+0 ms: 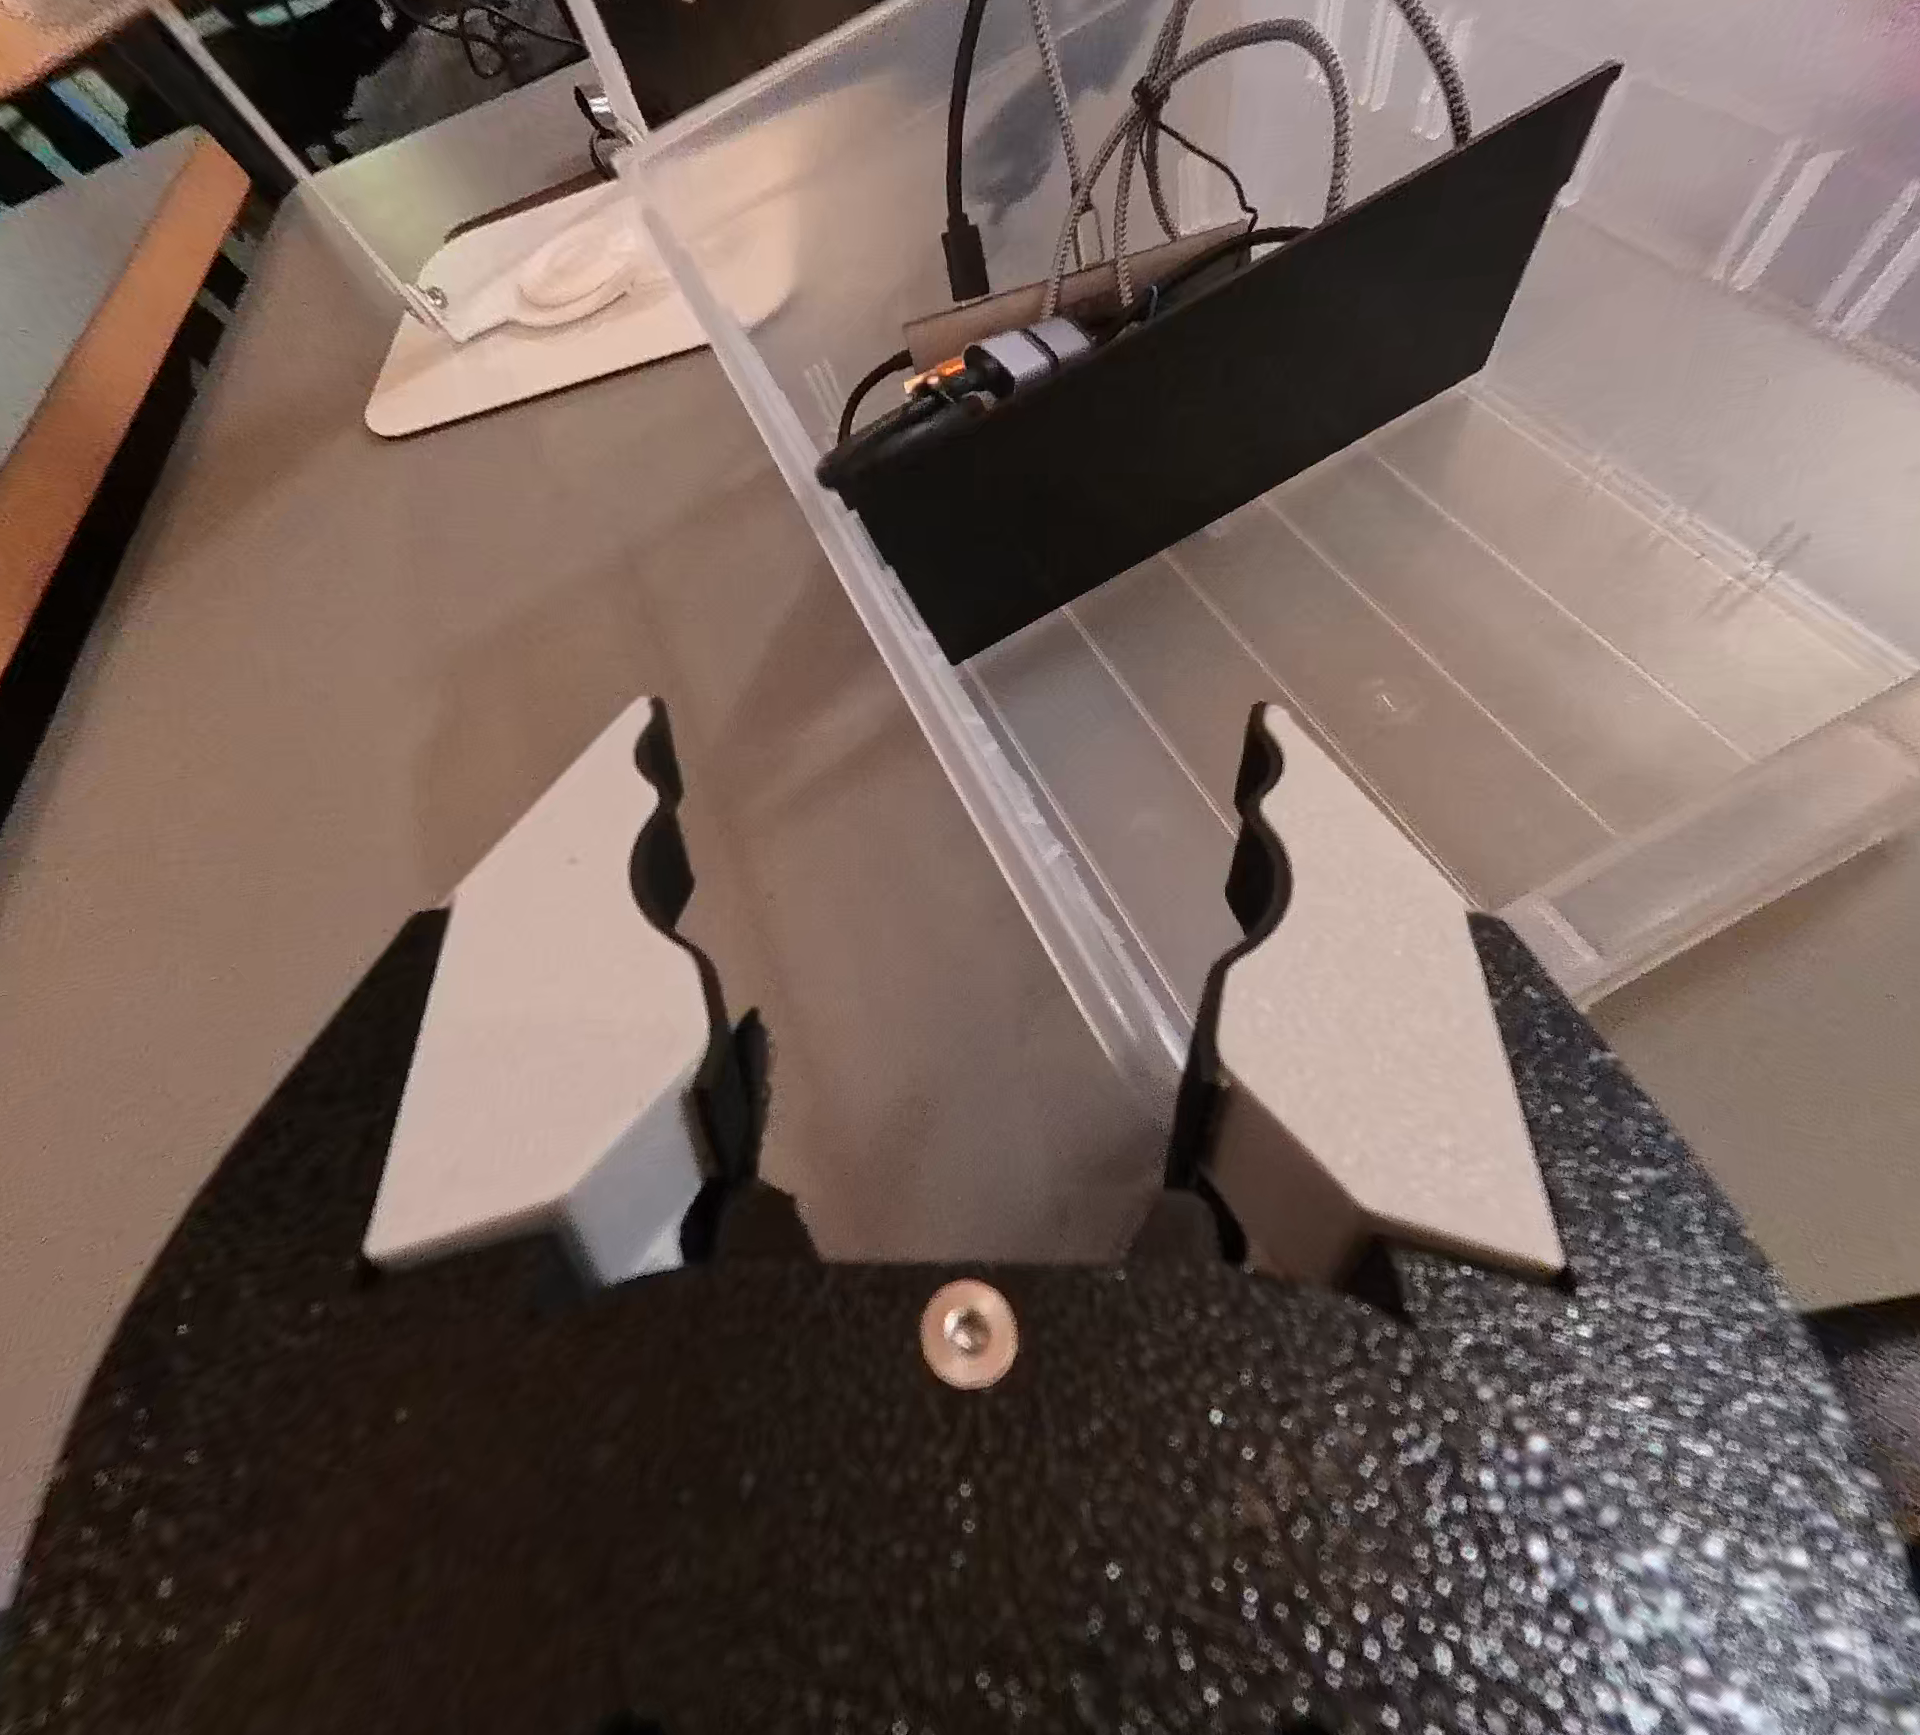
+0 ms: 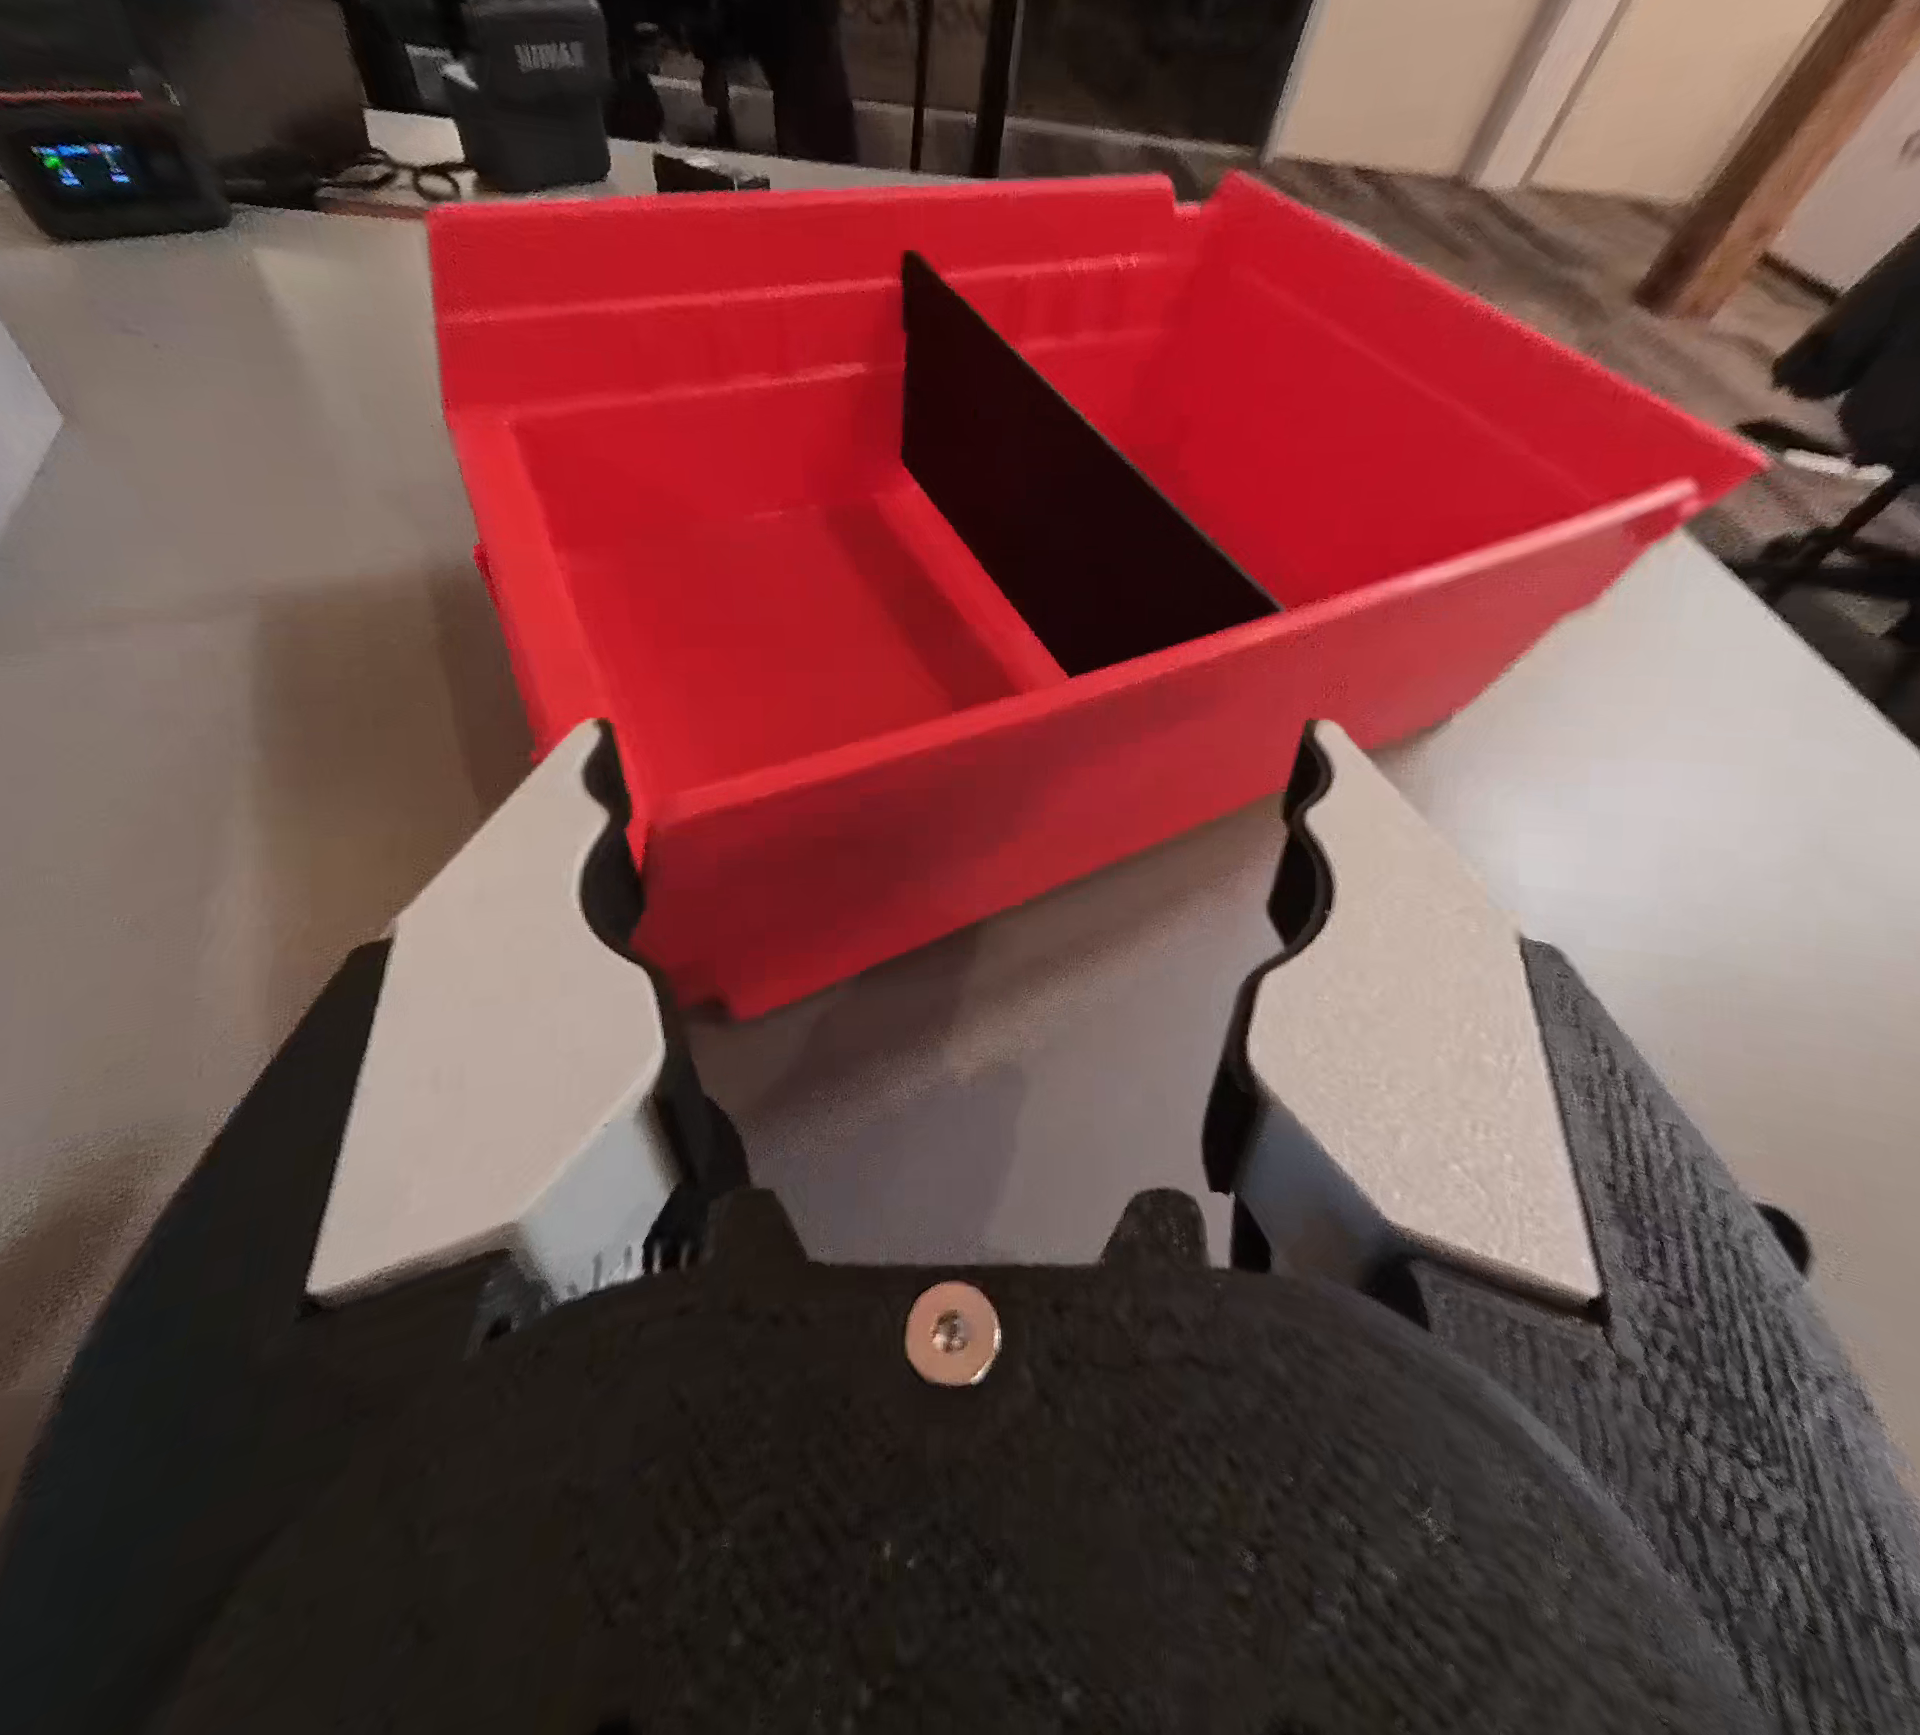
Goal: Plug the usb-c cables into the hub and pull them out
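Grey tabletop carries everything in the left wrist view. Toward its far left edge lies a flat white pad with a clear stand rising from it. Just right of that sits a translucent bin, its near long wall running diagonally across the surface. A black divider crosses the bin upright, and the hub (a slim grey bar) lies in the far compartment, close behind the divider at the bin's left wall. A black cable drops to the hub's left end, its plug at or in a port; I cannot tell which. Braided grey cables loop above and come down to the hub, tied with a thin black twist. The left gripper hovers over the table's near edge, released, fingers spread wide with nothing between them, well apart from the hub.

In the right wrist view, a red bin sits on the grey table, split by its own black divider into two compartments. A small dark device with a lit screen stands at the table's far left corner. The right gripper is likewise released, its left fingertip overlapping the red bin's near corner, gripping nothing.
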Available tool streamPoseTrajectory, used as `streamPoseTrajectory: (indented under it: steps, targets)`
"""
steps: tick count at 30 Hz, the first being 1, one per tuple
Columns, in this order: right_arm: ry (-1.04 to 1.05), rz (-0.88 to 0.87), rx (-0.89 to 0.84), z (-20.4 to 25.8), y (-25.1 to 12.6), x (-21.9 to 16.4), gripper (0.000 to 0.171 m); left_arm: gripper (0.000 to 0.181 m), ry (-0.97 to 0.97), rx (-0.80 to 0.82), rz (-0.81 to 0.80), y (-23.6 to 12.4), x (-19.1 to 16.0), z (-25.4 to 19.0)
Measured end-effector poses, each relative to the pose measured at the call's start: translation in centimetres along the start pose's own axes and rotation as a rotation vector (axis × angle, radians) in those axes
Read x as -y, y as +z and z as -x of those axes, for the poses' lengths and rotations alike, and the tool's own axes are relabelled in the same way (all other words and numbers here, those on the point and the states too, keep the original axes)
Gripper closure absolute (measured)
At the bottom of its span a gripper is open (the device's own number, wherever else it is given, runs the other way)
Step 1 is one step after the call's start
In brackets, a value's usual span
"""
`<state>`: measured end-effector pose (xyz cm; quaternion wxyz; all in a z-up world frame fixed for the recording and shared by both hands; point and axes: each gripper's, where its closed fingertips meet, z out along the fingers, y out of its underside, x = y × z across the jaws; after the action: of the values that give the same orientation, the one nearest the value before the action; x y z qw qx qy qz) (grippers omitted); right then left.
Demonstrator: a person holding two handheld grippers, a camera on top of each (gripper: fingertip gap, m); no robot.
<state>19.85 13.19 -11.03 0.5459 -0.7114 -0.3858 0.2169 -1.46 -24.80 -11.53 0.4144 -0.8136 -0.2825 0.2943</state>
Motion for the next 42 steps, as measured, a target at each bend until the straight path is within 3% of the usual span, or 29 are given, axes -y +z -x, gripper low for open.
streamPoseTrajectory:
  steps: [2,5,8,10,12,15,29,32,34,35,36,38,39,42]
  targets:
    - [0.012,0.042,-0.015,-1.2,-0.4,-0.6,0.056,0.083,-0.027,-0.012,-0.008,0.1,-0.3,0.4]
    - [0.017,0.086,-0.058,-4.0,-1.1,-1.3,0.082,0.107,-0.061,-0.008,-0.016,0.1,-0.7,1.8]
    - [0.017,0.121,-0.093,-6.9,-1.2,-2.1,0.128,0.146,-0.082,-0.022,-0.026,0.2,-1.2,3.3]
    - [0.010,0.154,-0.112,-8.5,-0.9,-2.8,0.148,0.171,-0.086,-0.034,-0.023,0.3,-1.4,4.1]
    - [-0.001,0.154,-0.115,-9.6,-0.4,-3.1,0.165,0.174,-0.082,-0.009,-0.016,0.5,-1.7,5.3]
    - [0.027,0.157,-0.126,-11.2,-0.1,-3.2,0.167,0.174,-0.077,0.004,-0.019,0.4,-2.0,6.4]
    - [0.027,0.178,-0.079,-17.7,-0.7,-4.1,0.168,0.174,-0.196,0.154,0.003,-3.2,-6.2,14.5]
    - [-0.039,0.181,-0.089,-18.2,-1.1,-3.5,0.160,0.173,-0.220,0.165,0.003,-3.4,-6.7,15.2]
    - [-0.110,0.059,-0.170,-19.2,-2.5,-0.5,0.129,0.149,-0.230,0.219,0.019,-4.1,-6.9,15.7]
    - [-0.127,-0.009,-0.191,-19.3,-3.5,1.3,0.121,0.136,-0.207,0.263,0.017,-4.8,-6.6,16.1]
    - [-0.142,-0.080,-0.184,-18.9,-4.5,3.2,0.117,0.124,-0.174,0.317,0.007,-5.8,-6.0,16.5]
    - [-0.169,-0.244,-0.147,-17.2,-6.6,7.1,0.112,0.076,-0.103,0.473,-0.055,-8.2,-3.8,17.7]
    - [-0.178,-0.330,-0.118,-15.9,-7.5,9.0,0.110,0.063,-0.067,0.522,-0.095,-9.2,-2.3,17.8]
    - [-0.122,-0.541,0.001,-11.1,-9.0,13.8,0.064,0.047,-0.037,0.422,-0.219,-9.5,2.9,14.7]
